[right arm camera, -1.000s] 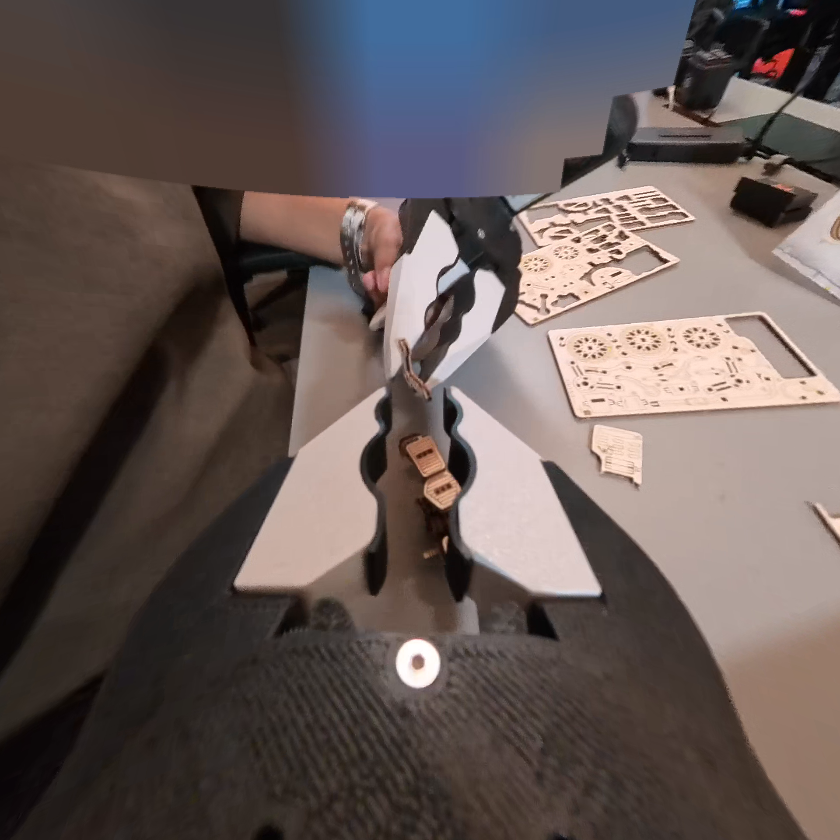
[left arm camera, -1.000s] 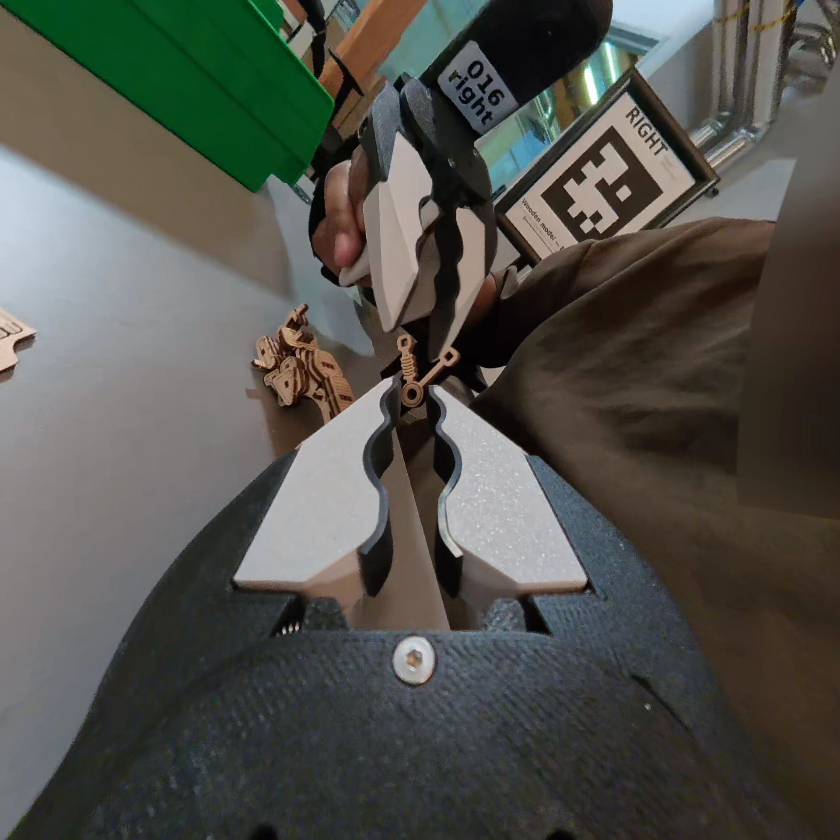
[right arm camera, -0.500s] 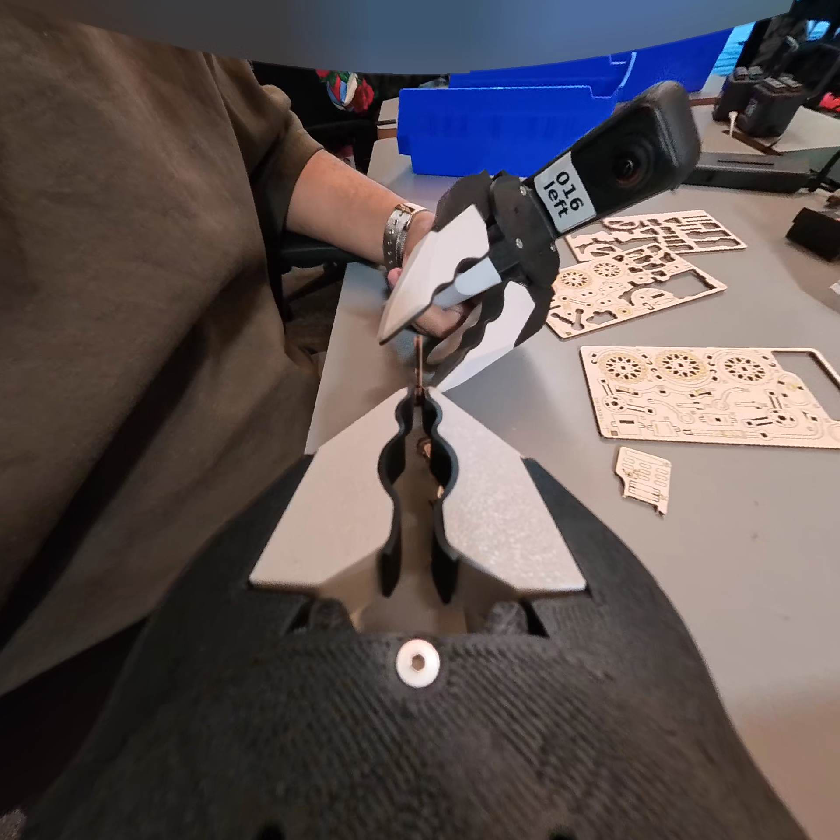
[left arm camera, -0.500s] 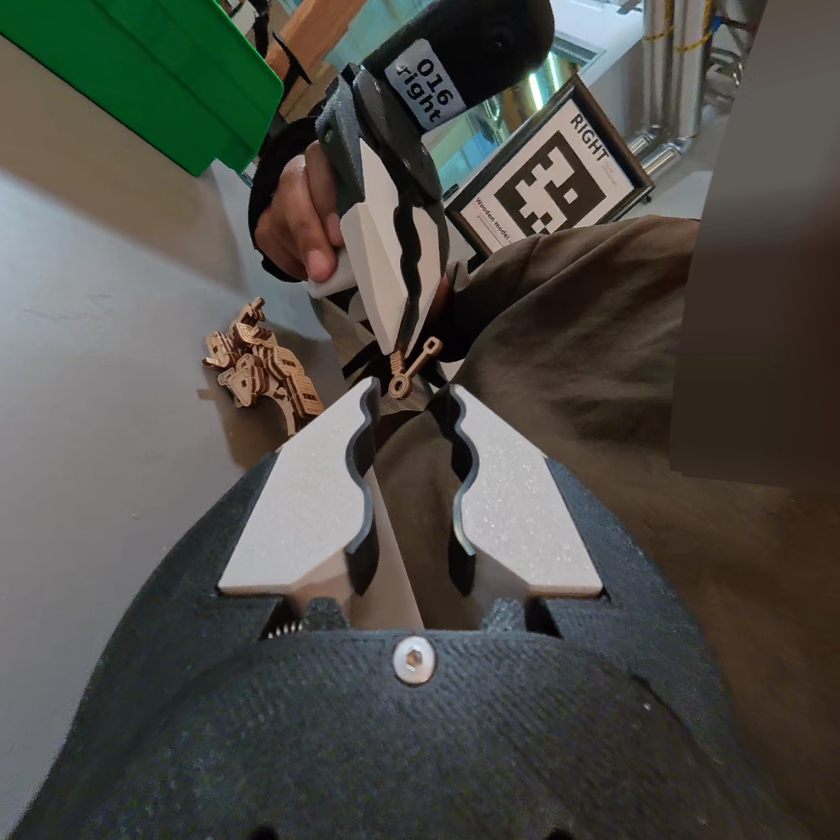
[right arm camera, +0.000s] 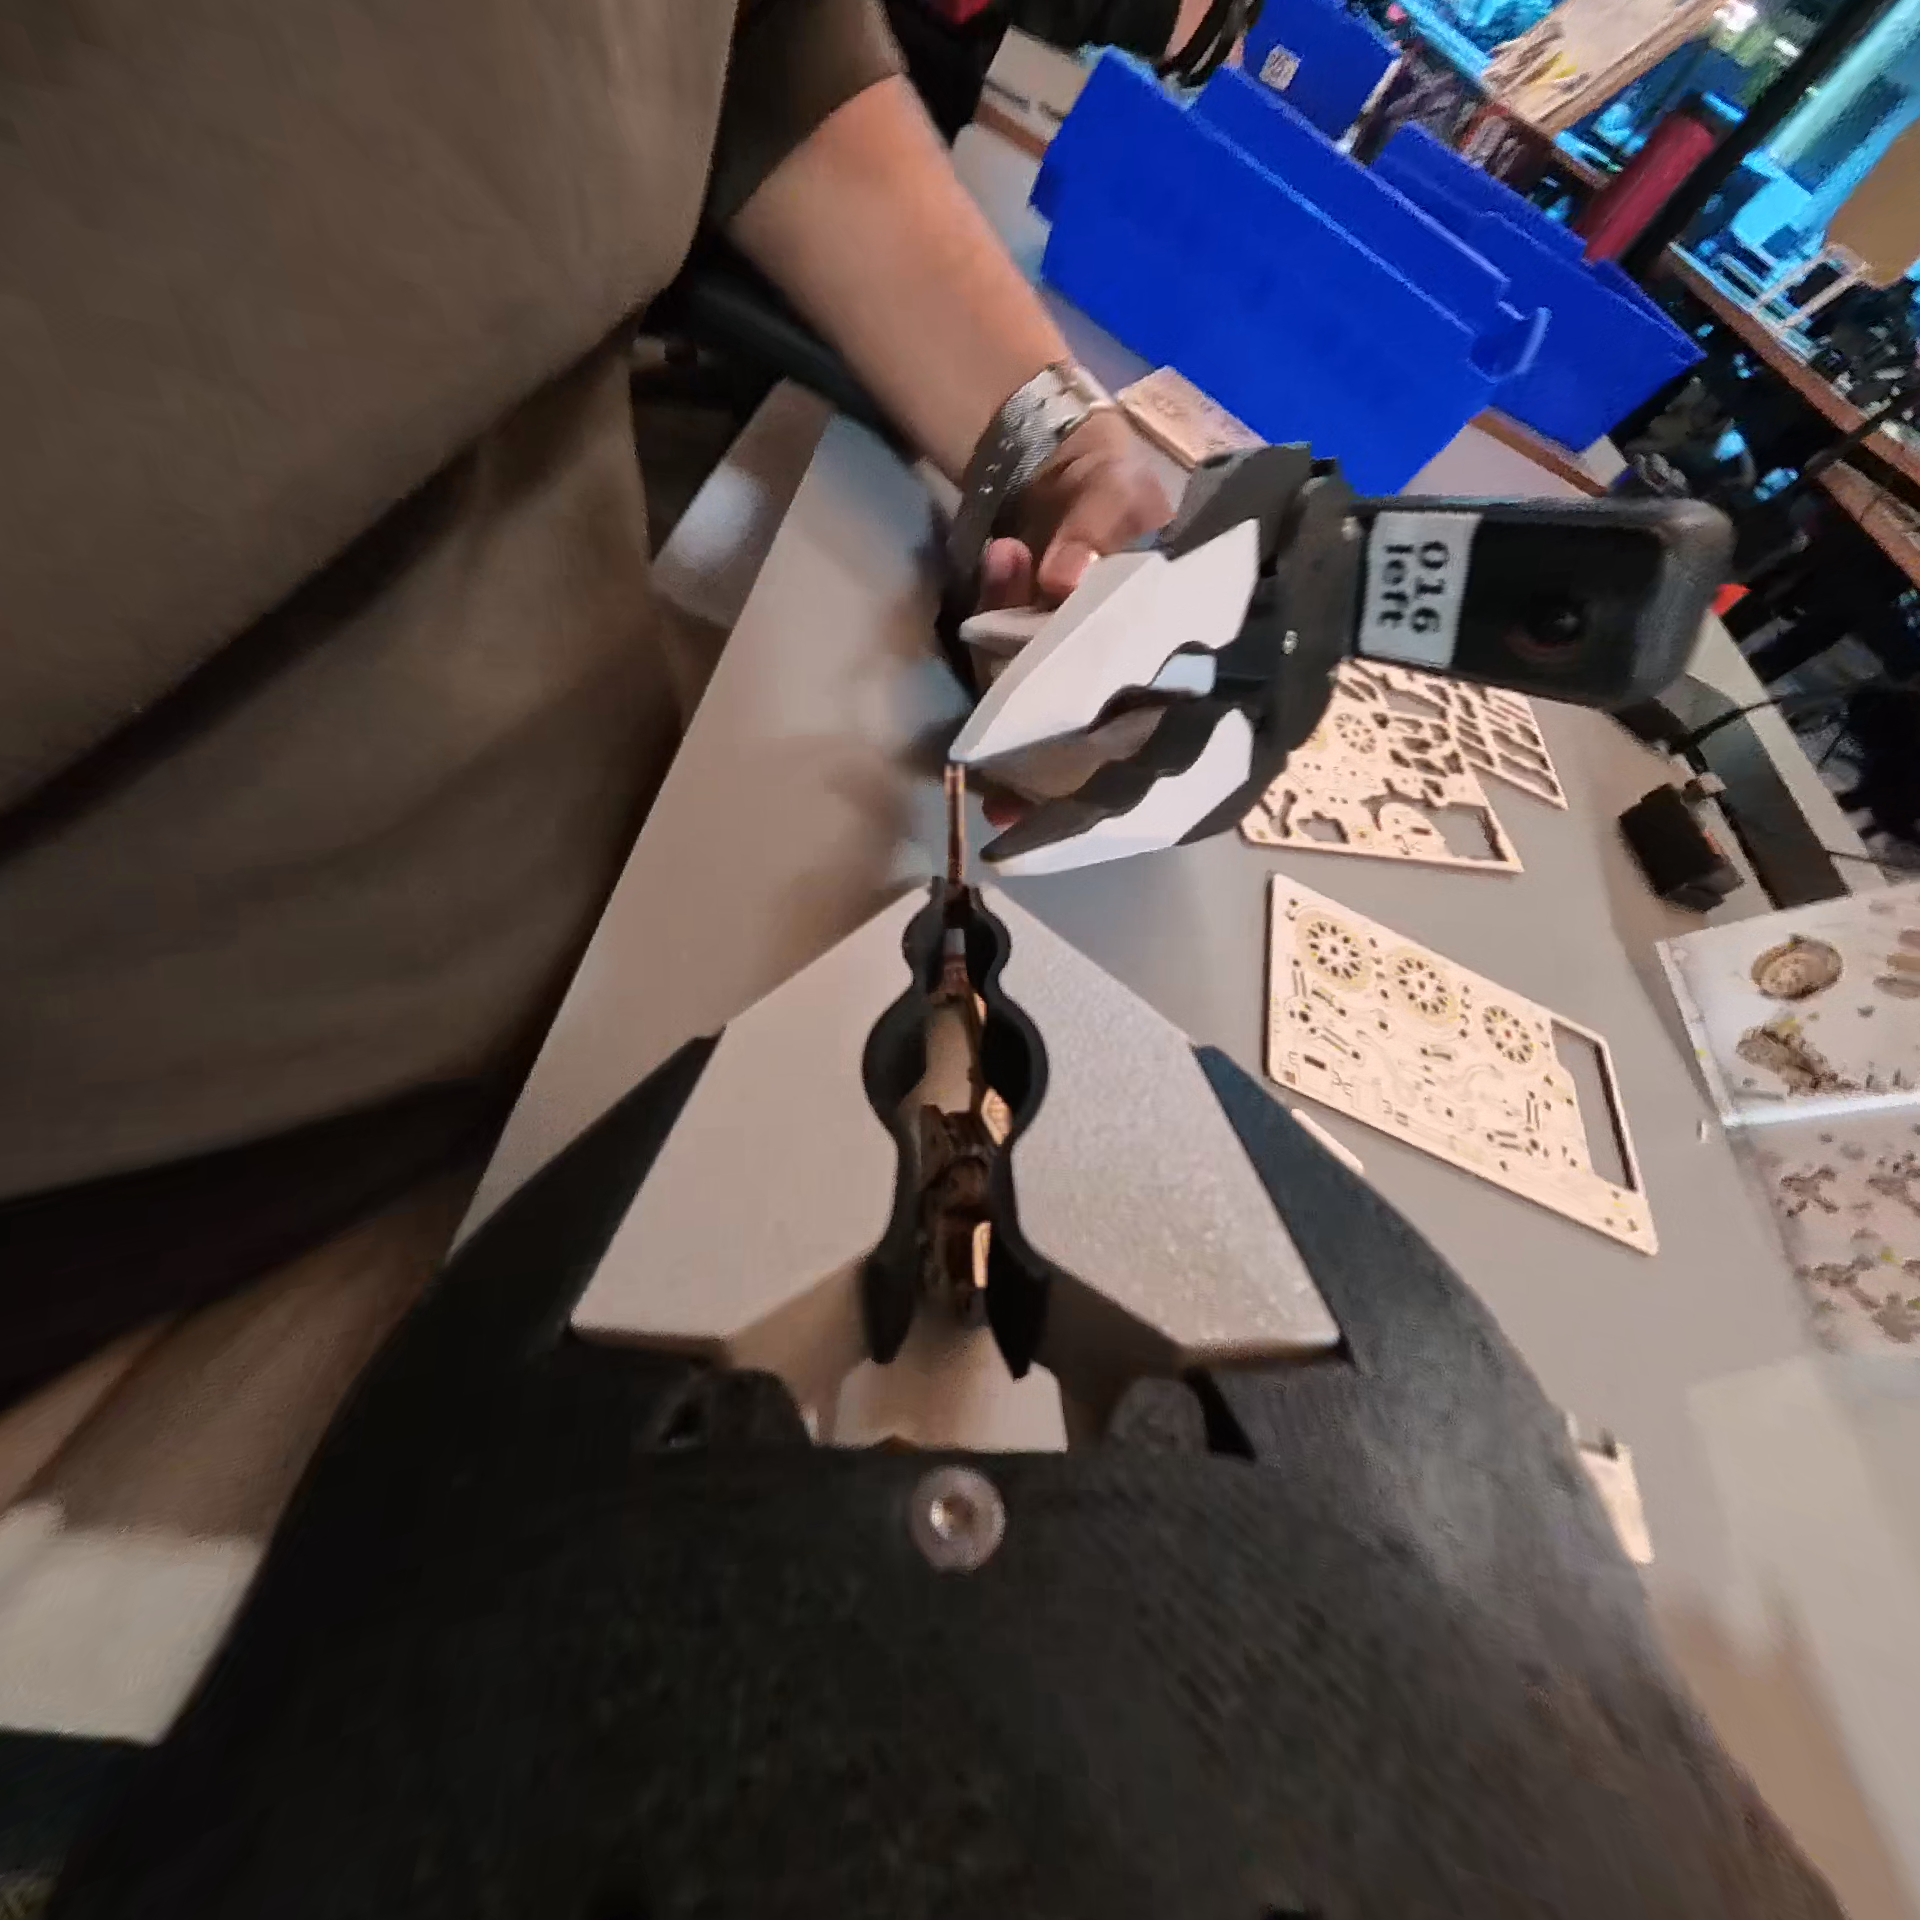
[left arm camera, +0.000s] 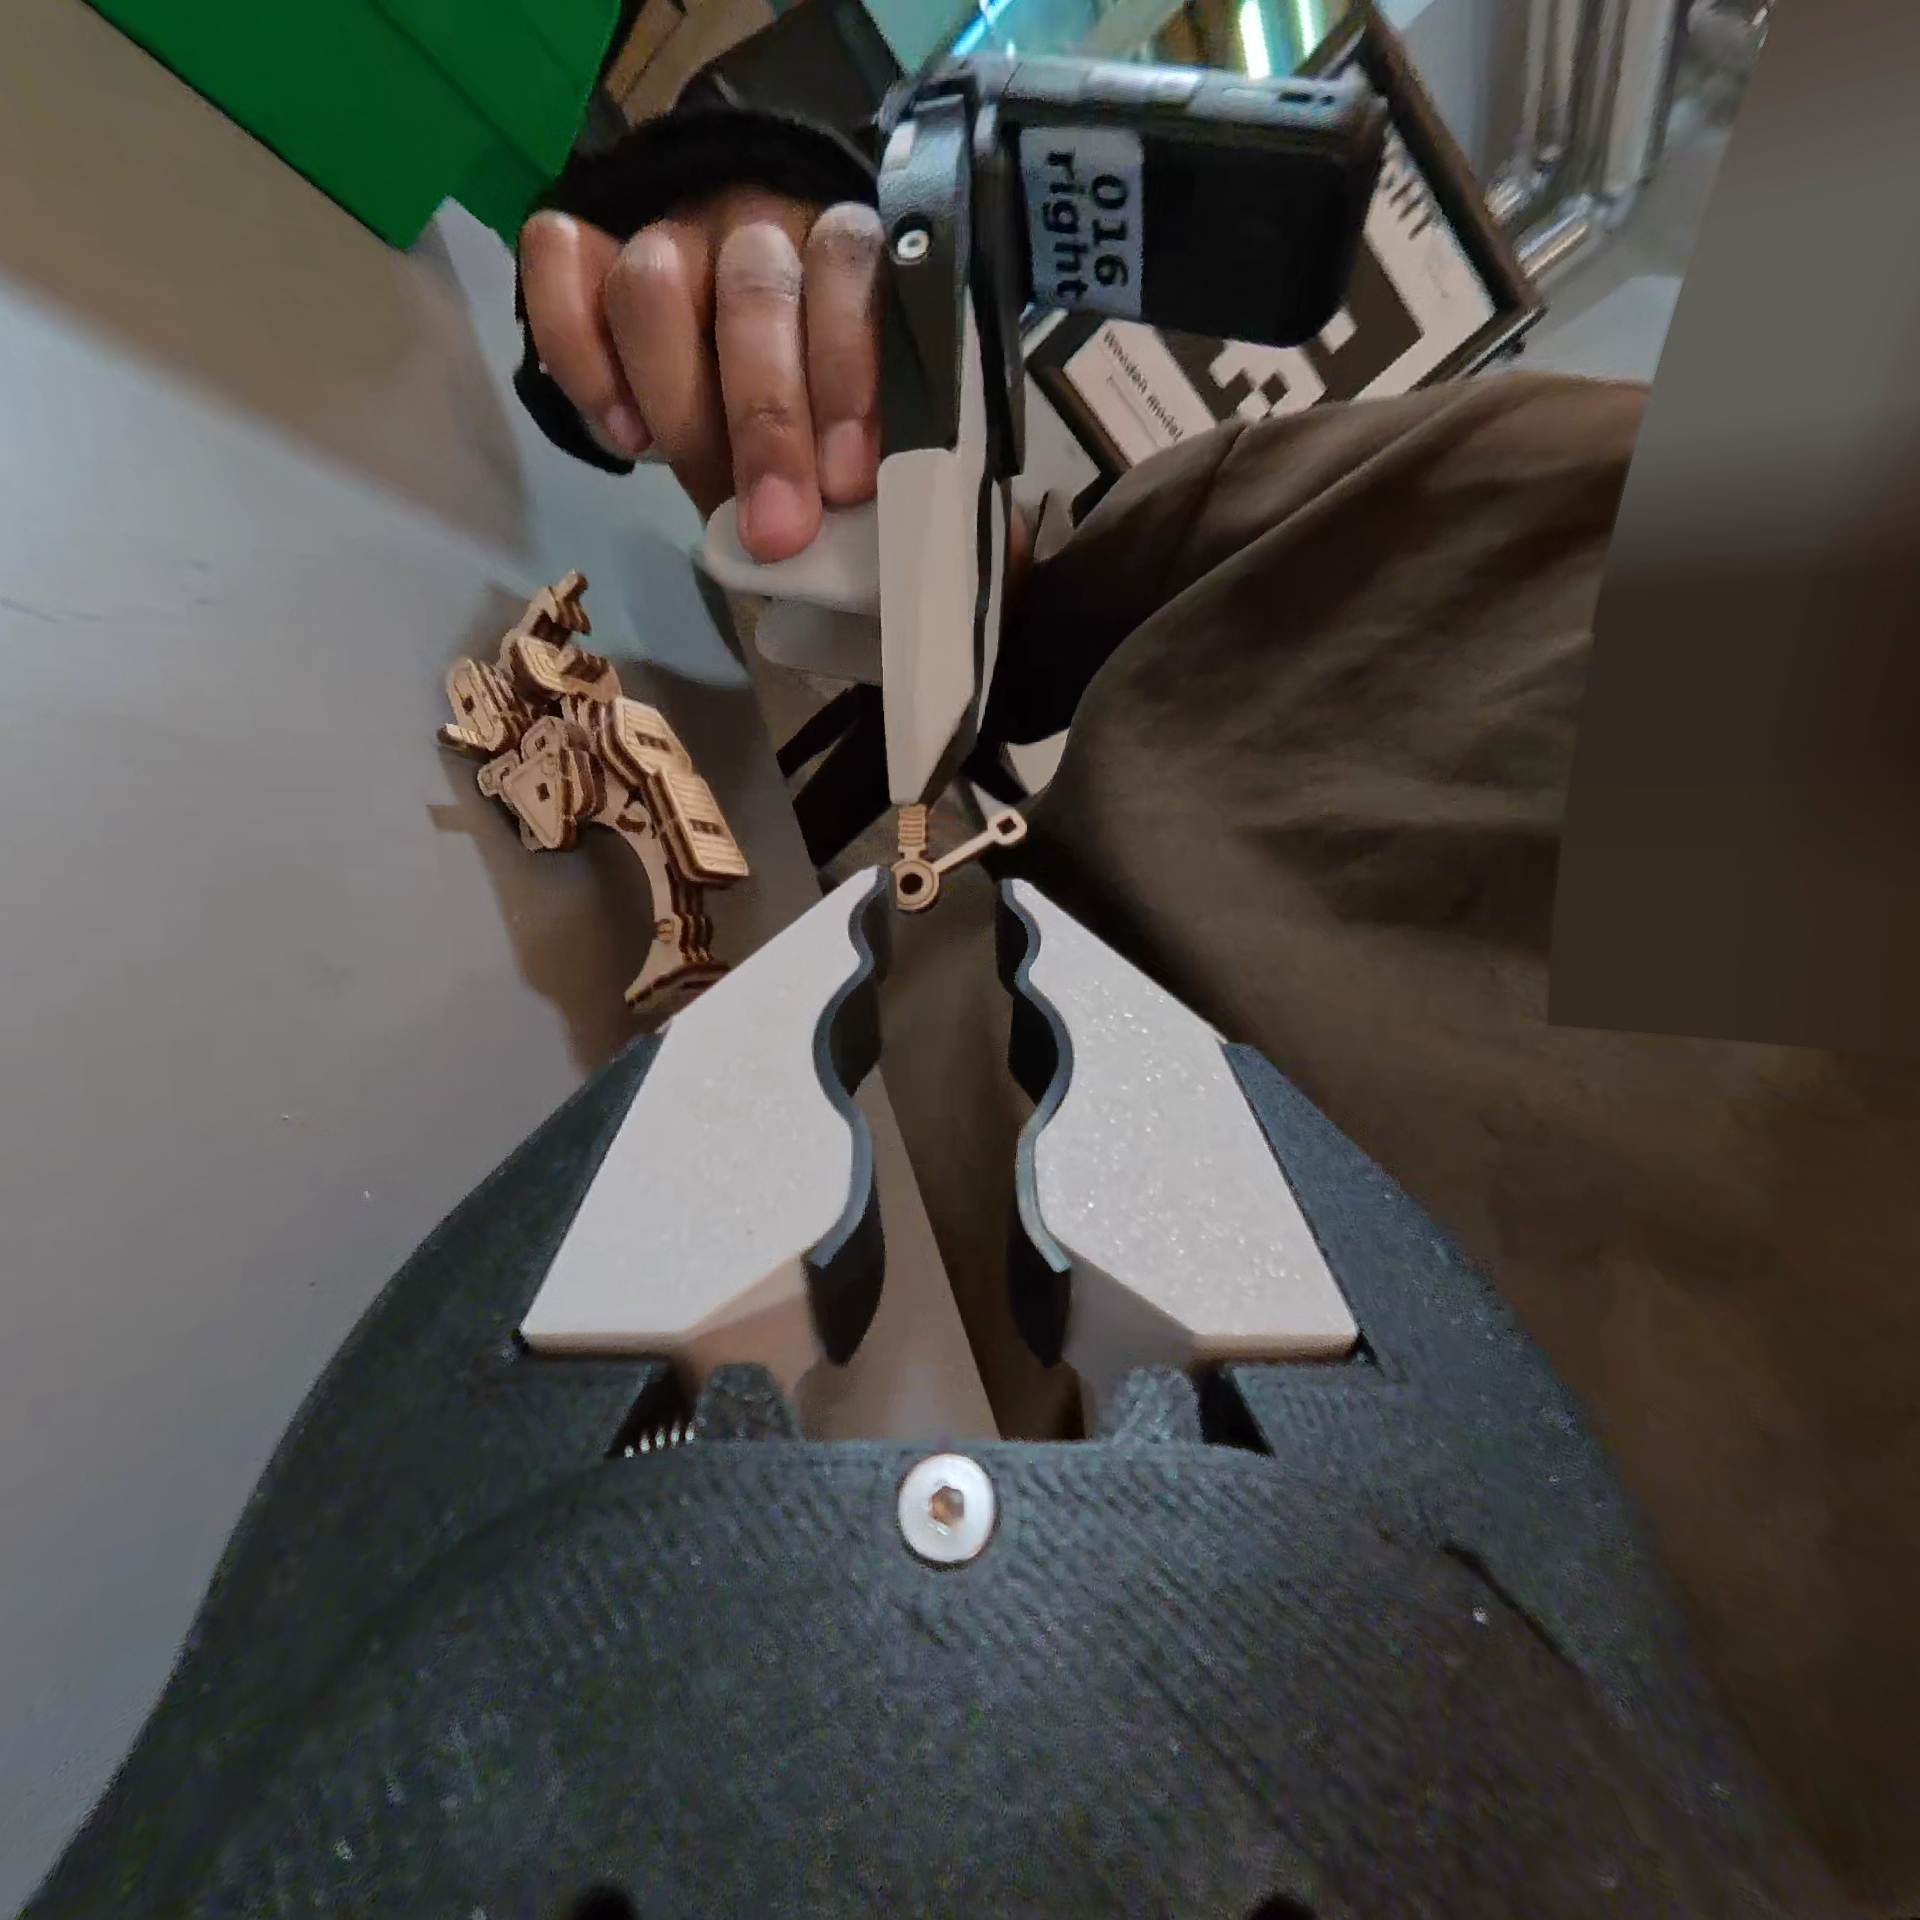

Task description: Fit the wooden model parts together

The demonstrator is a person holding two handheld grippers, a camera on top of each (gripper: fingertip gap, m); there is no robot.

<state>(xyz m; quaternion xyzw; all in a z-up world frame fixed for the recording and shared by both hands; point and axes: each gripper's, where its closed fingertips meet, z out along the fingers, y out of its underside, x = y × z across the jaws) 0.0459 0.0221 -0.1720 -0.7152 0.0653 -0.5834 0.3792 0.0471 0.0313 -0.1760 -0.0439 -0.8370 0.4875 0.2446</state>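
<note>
My right gripper [right arm camera: 956,896] is shut on a small flat wooden part [right arm camera: 954,821], a ring with two thin arms. In the left wrist view the right gripper [left arm camera: 920,802] points down and pinches one arm of the part [left arm camera: 914,883]. My left gripper [left arm camera: 940,899] is open, and the part's ring hangs just beyond its fingertips. In the right wrist view the left gripper [right arm camera: 977,805] is open, with the part's free end at its mouth. A partly built wooden model [left arm camera: 592,769] lies on the grey table [left arm camera: 208,987], and also shows between the right fingers [right arm camera: 956,1174].
Punched wooden part sheets [right arm camera: 1455,1060] [right arm camera: 1403,758] lie on the table to the right. A tray of scraps [right arm camera: 1818,997], a small black device [right arm camera: 1673,842] and blue bins [right arm camera: 1299,270] are farther off. A green bin [left arm camera: 312,104] and a framed marker sign [left arm camera: 1299,384] stand behind. The person's torso [right arm camera: 312,520] is close.
The left gripper opened and let go of the small part. The right gripper closed on it and now holds it alone. The right gripper has rolled so it points straight down.
</note>
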